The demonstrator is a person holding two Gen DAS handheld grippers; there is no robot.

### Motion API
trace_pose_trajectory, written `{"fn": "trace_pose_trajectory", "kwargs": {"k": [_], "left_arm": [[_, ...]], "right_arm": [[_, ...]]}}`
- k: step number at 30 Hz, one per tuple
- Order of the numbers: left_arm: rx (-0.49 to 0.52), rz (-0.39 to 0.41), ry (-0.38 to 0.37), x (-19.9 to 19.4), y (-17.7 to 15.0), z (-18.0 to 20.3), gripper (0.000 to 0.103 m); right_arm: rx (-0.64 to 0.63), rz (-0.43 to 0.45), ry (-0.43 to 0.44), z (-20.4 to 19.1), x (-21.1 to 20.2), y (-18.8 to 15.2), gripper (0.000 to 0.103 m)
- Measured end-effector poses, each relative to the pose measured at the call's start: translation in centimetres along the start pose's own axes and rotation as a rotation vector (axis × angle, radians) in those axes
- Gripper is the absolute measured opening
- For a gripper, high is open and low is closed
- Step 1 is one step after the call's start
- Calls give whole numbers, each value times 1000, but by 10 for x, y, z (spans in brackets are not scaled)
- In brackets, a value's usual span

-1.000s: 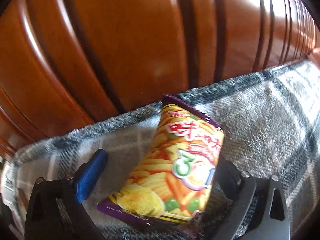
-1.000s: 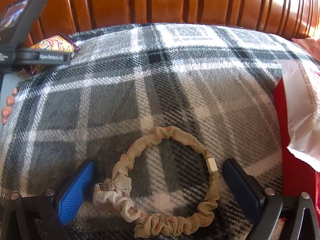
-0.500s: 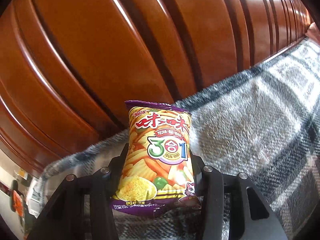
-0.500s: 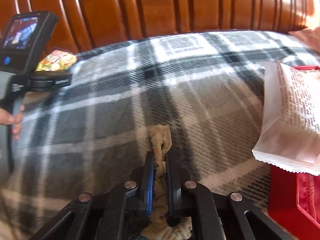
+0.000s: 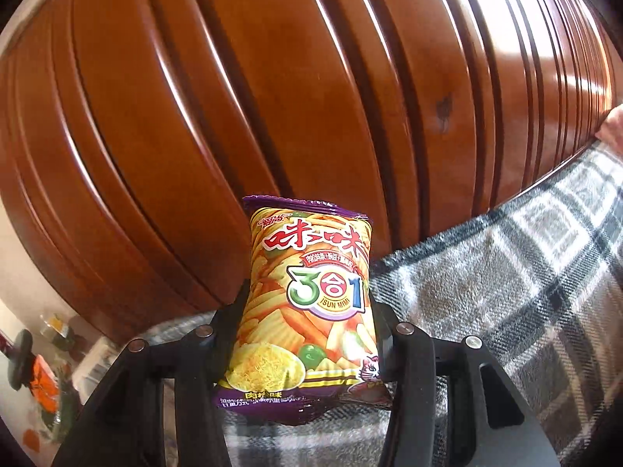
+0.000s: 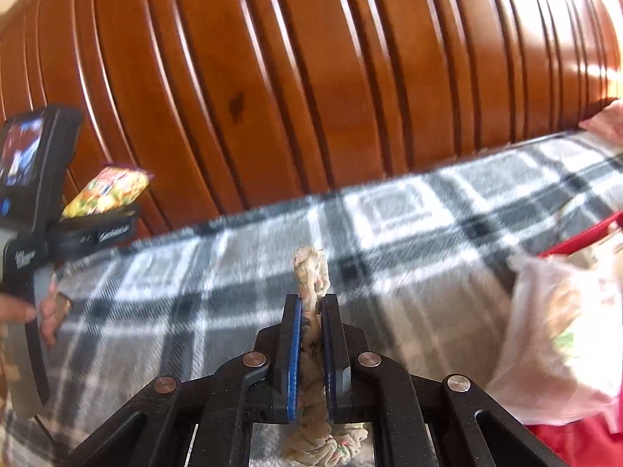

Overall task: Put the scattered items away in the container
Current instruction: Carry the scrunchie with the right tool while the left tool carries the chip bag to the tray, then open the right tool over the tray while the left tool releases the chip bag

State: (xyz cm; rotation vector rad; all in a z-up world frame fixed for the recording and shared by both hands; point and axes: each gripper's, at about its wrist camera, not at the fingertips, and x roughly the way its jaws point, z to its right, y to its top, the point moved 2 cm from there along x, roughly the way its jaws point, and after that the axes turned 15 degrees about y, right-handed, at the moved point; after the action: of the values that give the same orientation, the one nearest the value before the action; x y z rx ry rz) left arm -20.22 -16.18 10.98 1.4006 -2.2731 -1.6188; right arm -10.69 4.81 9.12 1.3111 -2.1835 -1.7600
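My left gripper point(image 5: 307, 303) is shut on a yellow and purple snack bag point(image 5: 307, 303) and holds it upright above the plaid blanket point(image 5: 506, 292). The bag hides the finger pads. That bag also shows in the right wrist view point(image 6: 107, 192), held in the left gripper point(image 6: 99, 225) at far left. My right gripper point(image 6: 311, 303) is shut on a beige fabric scrunchie point(image 6: 310, 272), lifted off the blanket point(image 6: 233, 272); the scrunchie sticks out past the blue pads point(image 6: 294, 350) and hangs bunched below them. A red container point(image 6: 576, 241) sits at the right edge.
A glossy wooden headboard point(image 5: 311, 78) rises close behind the blanket in both views. A white plastic bag point(image 6: 564, 342) lies over the red container's near side. A floor area with small objects point(image 5: 39, 369) shows at the far left, beyond the bed edge.
Both grippers closed from open: the left onto the snack bag, the right onto the scrunchie. Both then lifted their items off the blanket; the right view has swung up and toward the container.
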Motion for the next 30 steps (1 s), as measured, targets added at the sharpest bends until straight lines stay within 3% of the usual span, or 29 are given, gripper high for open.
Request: {"fn": "trace_pose_trajectory", "kwargs": {"k": [4, 10, 14, 16, 18, 23, 27, 30], "left_arm": [[-16, -7, -72, -12, 1, -1, 52], [71, 27, -214, -66, -6, 67, 52], [116, 15, -429, -118, -9, 134, 52], [152, 15, -527, -127, 9, 177, 52], [190, 49, -599, -160, 12, 210, 52], [304, 188, -672, -223, 11, 258, 53], [349, 209, -698, -245, 19, 270, 54], [348, 224, -740, -245, 10, 255, 59]], "right_arm": [[36, 30, -47, 14, -24, 3, 7], [164, 84, -165, 65, -77, -9, 8], [244, 129, -296, 110, -120, -20, 8], [242, 131, -421, 132, -137, -24, 8], [261, 138, -505, 154, -149, -29, 8], [351, 157, -516, 196, -168, -34, 8], [320, 161, -493, 200, -165, -31, 9], [300, 156, -426, 199, -155, -27, 15]]}}
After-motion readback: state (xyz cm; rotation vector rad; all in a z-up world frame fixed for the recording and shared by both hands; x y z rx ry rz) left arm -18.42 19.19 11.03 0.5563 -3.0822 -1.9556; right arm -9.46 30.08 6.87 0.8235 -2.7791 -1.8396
